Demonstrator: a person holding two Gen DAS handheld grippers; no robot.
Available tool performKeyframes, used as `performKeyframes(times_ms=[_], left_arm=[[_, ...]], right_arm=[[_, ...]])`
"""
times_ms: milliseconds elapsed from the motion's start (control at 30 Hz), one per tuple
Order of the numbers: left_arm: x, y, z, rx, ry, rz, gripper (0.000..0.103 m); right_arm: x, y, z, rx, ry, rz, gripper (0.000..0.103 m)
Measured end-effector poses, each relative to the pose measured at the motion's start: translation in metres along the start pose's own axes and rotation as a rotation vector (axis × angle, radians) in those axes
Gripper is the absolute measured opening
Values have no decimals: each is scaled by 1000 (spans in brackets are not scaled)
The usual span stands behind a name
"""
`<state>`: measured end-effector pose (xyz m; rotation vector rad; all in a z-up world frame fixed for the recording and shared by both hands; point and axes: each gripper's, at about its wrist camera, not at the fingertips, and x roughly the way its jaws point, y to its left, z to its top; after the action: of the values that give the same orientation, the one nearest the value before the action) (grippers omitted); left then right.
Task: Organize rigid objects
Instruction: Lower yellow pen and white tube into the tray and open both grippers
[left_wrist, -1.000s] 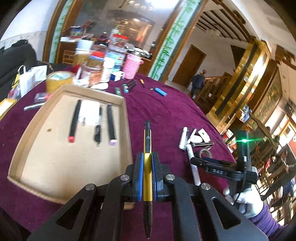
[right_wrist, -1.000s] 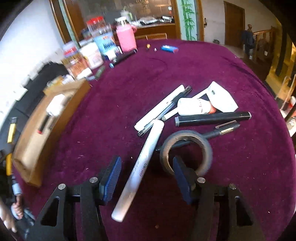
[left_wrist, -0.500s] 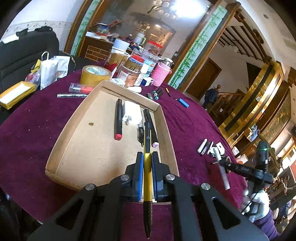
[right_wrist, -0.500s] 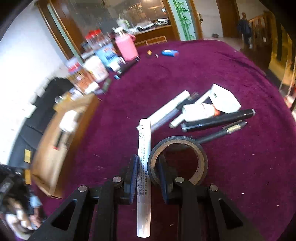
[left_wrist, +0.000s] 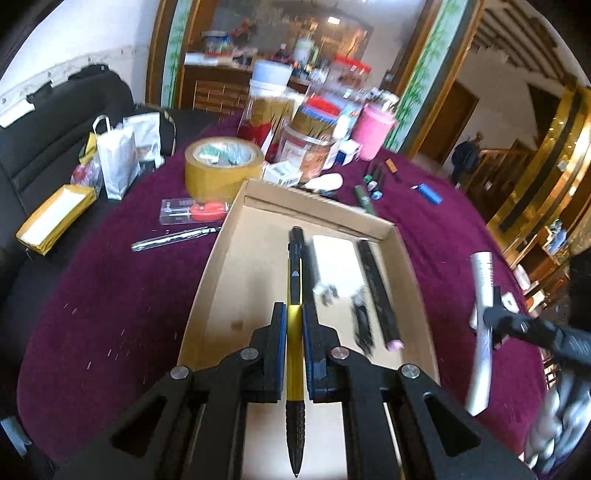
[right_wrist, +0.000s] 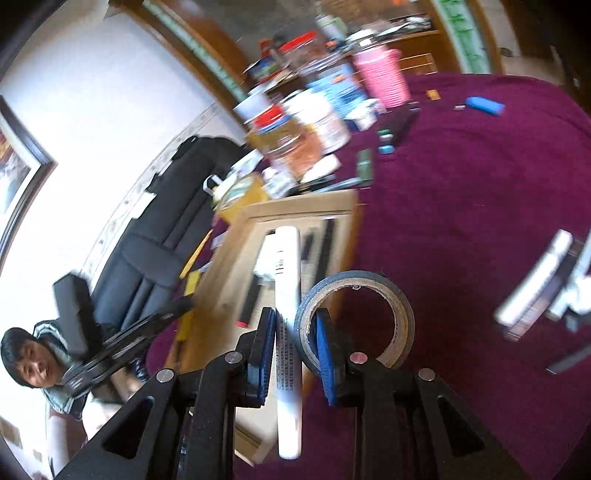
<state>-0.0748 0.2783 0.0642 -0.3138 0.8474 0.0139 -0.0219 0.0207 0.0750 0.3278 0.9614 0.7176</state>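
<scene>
You had the left gripper (left_wrist: 294, 325) pinching a yellow-and-black pen (left_wrist: 295, 354) over the shallow cardboard tray (left_wrist: 207, 295), while your right gripper (right_wrist: 295, 343) clamped a white cylindrical marker (right_wrist: 287, 332) (tape roll (right_wrist: 391, 295) wall caught too).

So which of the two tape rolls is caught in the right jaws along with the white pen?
The dark grey tape roll, thin and nearly used up, its wall pinched beside the white pen. The fat yellow-brown tape roll stands on the cloth beyond the cardboard tray.

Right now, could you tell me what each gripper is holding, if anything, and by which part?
The left gripper clamps a yellow-and-black pen around its yellow middle. The right gripper grips a white marker around mid-barrel, with one finger through a tape roll, pinching its wall too.
</scene>
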Motion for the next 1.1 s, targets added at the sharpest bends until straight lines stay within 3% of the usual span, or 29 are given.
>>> performKeyframes(times_ms=[133,400,500,700,867,1100], left_arm=[[37,4,22,0,61,41,8],[71,16,46,-19,92,83,9],[69,20,45,-42,72,53,32],[26,24,29,-84,-18,-41,45],[-32,39,0,-143,-104,-85,59],[-86,68,-46,-248,-192,-110,61]], right_arm=[[34,22,10,-27,35,5,20],[66,27,20,-62,54,-33,18],[59,19,24,-52,31,-46,18],[40,9,28,-29,0,-22,18],[42,34,14,-105,57,31,18],[71,61,8,-138,110,73,18]])
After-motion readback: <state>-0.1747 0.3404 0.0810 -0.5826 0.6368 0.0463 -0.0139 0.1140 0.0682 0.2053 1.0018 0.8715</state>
